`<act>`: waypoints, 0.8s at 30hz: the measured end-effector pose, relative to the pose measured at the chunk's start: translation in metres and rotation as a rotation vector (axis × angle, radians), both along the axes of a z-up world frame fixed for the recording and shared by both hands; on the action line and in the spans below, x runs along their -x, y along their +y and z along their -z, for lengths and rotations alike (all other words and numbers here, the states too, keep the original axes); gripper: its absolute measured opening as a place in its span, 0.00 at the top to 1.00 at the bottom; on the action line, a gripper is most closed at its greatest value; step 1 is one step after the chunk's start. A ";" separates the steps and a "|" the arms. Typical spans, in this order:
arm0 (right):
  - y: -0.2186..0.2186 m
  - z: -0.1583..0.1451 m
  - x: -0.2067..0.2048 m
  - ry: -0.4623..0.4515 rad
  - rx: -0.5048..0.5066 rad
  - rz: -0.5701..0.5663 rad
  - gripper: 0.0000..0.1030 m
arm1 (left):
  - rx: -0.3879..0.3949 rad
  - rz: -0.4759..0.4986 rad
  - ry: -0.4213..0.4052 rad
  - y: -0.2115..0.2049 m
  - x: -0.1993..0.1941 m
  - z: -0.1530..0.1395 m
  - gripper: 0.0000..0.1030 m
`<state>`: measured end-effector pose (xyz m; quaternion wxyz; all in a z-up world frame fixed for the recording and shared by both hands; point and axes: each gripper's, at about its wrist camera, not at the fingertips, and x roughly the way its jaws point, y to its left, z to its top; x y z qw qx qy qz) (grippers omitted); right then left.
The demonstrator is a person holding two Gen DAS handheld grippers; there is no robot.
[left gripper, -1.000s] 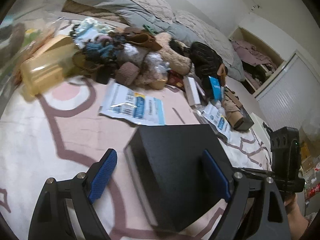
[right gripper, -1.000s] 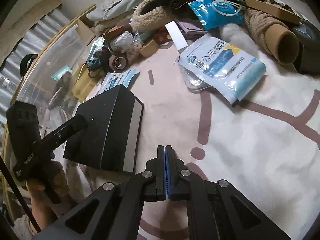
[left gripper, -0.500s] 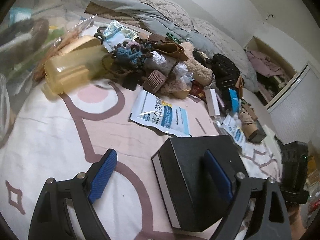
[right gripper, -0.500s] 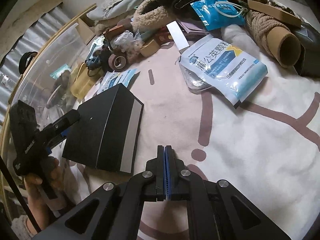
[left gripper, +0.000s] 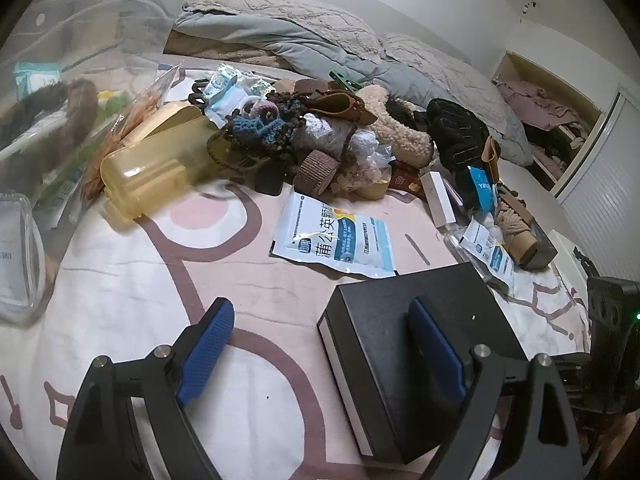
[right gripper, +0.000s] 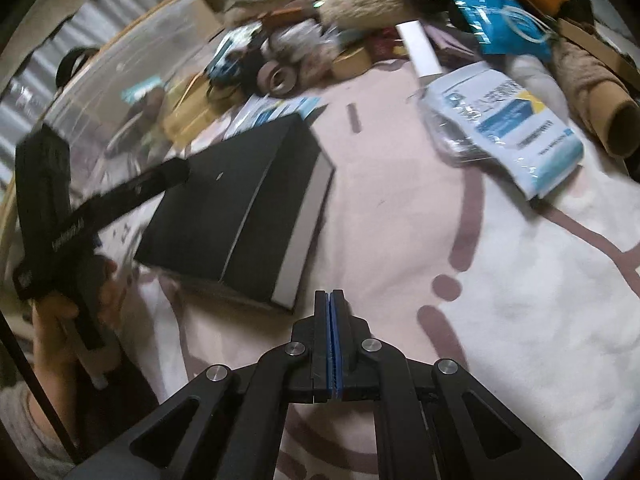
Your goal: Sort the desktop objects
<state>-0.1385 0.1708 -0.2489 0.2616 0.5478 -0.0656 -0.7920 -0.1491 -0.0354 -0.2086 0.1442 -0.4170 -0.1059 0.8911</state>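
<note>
A black box with a grey edge lies flat on the pink patterned sheet. My left gripper is open over the box's left end. Its right finger is over the lid and its left finger hangs over bare sheet, so neither pad presses the box. In the right wrist view, the same box shows with the left gripper's finger reaching onto it, held by a hand. My right gripper is shut and empty, just off the box's near corner.
A blue-and-white sachet lies beyond the box, and a second one to its right. Behind are a yellow plastic container, a heap of yarn, rolls and a black glove, a clear bin on the left, and a grey quilt.
The left gripper has swung left, so the box now sits under its right finger only, and its jaws stand slightly wider. The right gripper has drifted toward the box, still shut.
</note>
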 end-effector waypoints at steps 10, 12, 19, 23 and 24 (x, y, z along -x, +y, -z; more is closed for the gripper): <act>-0.006 -0.005 -0.004 0.035 0.026 -0.025 0.93 | 0.004 -0.021 0.003 -0.002 -0.001 -0.002 0.12; -0.008 -0.009 -0.005 0.059 0.030 -0.031 0.93 | 0.015 -0.033 0.014 -0.003 -0.001 -0.004 0.12; -0.004 -0.026 -0.007 0.139 0.119 -0.033 0.93 | 0.031 -0.081 0.045 -0.011 -0.002 -0.011 0.13; -0.005 -0.037 -0.008 0.178 0.178 -0.030 0.93 | -0.054 -0.105 0.012 -0.021 0.000 -0.009 0.14; -0.007 -0.039 -0.007 0.185 0.187 -0.028 0.93 | -0.064 -0.109 0.011 -0.022 0.000 -0.010 0.14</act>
